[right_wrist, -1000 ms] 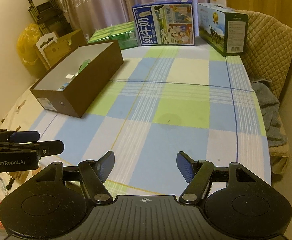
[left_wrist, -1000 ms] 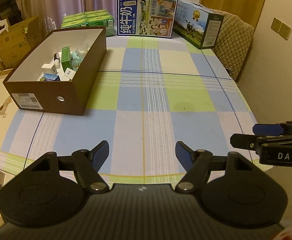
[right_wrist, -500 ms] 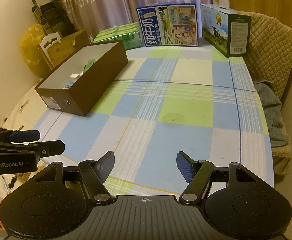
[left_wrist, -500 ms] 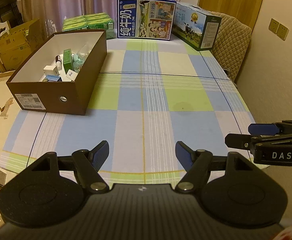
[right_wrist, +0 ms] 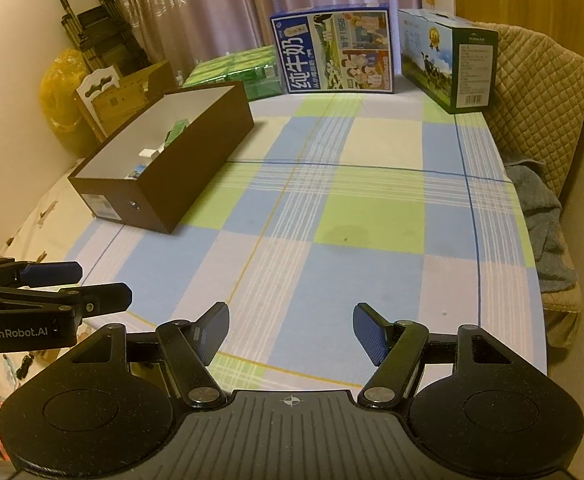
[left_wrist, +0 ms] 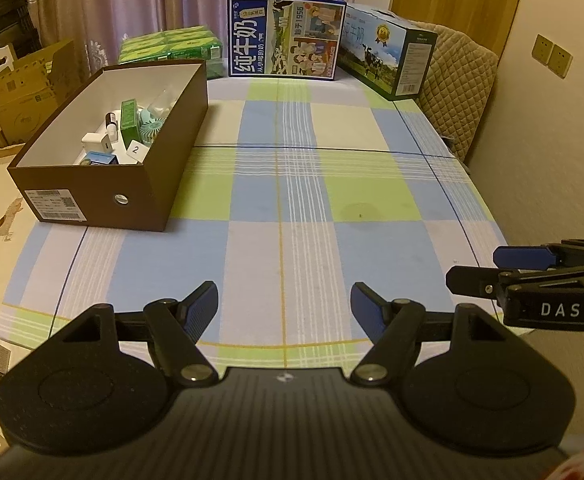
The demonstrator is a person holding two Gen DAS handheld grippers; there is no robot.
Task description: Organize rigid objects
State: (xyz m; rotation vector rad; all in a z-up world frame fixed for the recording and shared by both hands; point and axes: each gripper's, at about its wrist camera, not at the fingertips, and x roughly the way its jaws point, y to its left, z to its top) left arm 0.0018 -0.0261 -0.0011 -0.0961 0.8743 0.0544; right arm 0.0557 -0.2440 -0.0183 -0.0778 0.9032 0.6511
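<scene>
A brown open box (left_wrist: 160, 148) (right_wrist: 196, 160) stands on the left of the checked tablecloth (left_wrist: 292, 184) (right_wrist: 356, 208). Inside it lie several small items: a green carton (left_wrist: 129, 122), a pale round fan (left_wrist: 154, 122), white blocks (left_wrist: 97, 143) and a tag marked 2 (left_wrist: 135, 149). My left gripper (left_wrist: 284, 304) hangs open over the near edge of the table, nothing between its fingers. My right gripper (right_wrist: 290, 326) is open too, empty, beside it. In the left wrist view the right gripper (left_wrist: 484, 270) shows side-on at the right edge; in the right wrist view the left gripper (right_wrist: 92, 284) sits at the left edge.
Two milk cartons (left_wrist: 286, 36) (left_wrist: 388, 54) and a green pack (left_wrist: 170, 46) line the far edge of the table. A quilted chair (right_wrist: 540, 92) with a grey cloth (right_wrist: 544, 220) stands right of the table. Cardboard boxes (left_wrist: 24, 84) and a yellow bag (right_wrist: 62, 88) are on the left.
Both views have drawn back slightly, so the box and cartons sit a little farther away than a second ago. Both grippers stay open and empty.
</scene>
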